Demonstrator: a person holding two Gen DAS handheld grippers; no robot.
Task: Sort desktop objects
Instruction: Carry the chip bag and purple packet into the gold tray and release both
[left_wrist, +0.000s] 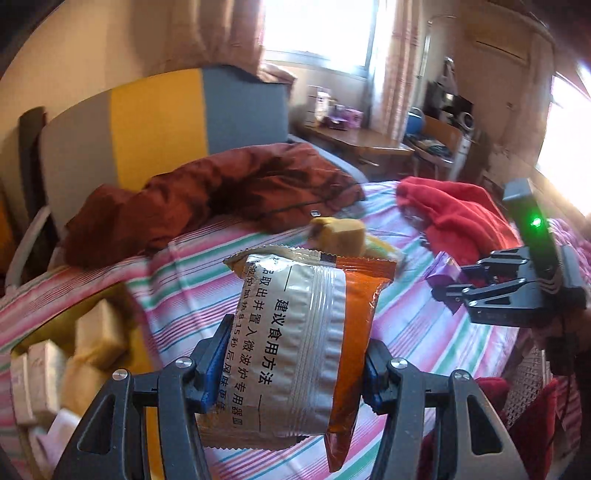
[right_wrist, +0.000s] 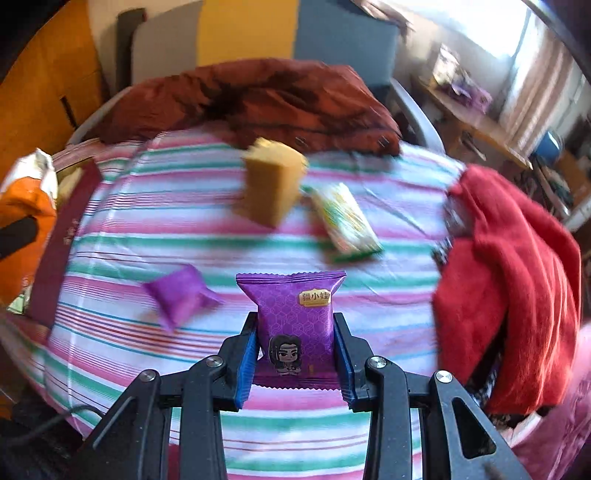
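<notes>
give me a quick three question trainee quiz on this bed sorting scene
1. True or false: the left hand-held gripper is shut on an orange and silver packet.
2. What colour is the packet in the right hand-held gripper? A green, B purple, C yellow.
3. Fill in: a second purple packet lies loose on the striped ____.

Key: 1 true; 2 B; 3 sheet.

Glossy plastic purple packet (right_wrist: 293, 325), cloth sheet (right_wrist: 184, 229)

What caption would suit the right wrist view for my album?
Right gripper holding a purple snack packet above a striped bedsheet scattered with snacks.
</notes>
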